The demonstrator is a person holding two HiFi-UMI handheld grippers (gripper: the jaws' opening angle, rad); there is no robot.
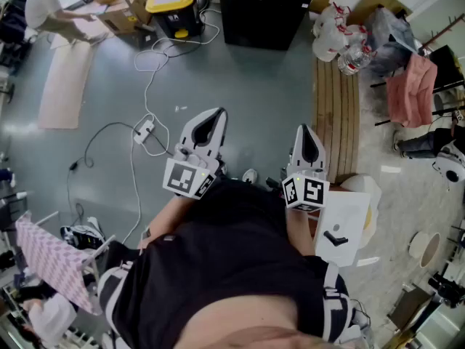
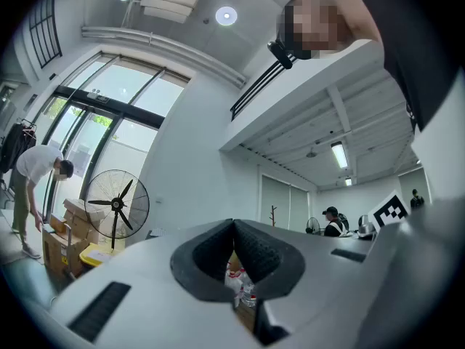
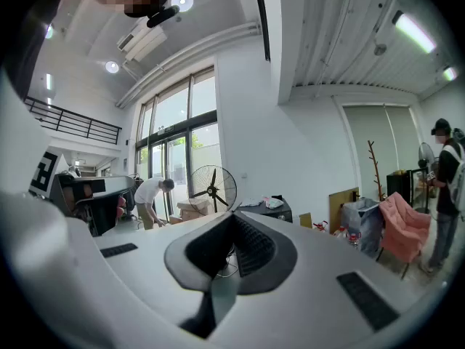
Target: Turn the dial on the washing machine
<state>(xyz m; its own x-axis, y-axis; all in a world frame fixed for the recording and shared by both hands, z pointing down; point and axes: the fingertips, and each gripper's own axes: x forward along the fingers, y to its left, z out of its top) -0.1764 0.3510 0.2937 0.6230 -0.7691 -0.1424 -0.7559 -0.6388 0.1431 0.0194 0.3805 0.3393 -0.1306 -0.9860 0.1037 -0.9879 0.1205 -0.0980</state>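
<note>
We carry both tools low against the body, aimed forward over the grey concrete floor, probably just a waiting pose, since no view shows us a washing machine or its dial. The white plastic left tool is closed and empty, and so is the matching right tool.

Open grey floor is left free ahead of the left gripper and right gripper, mid-frame. It is bounded by a black cabinet at top, a slatted wooden bench at right, and white cables at centre left.
</note>
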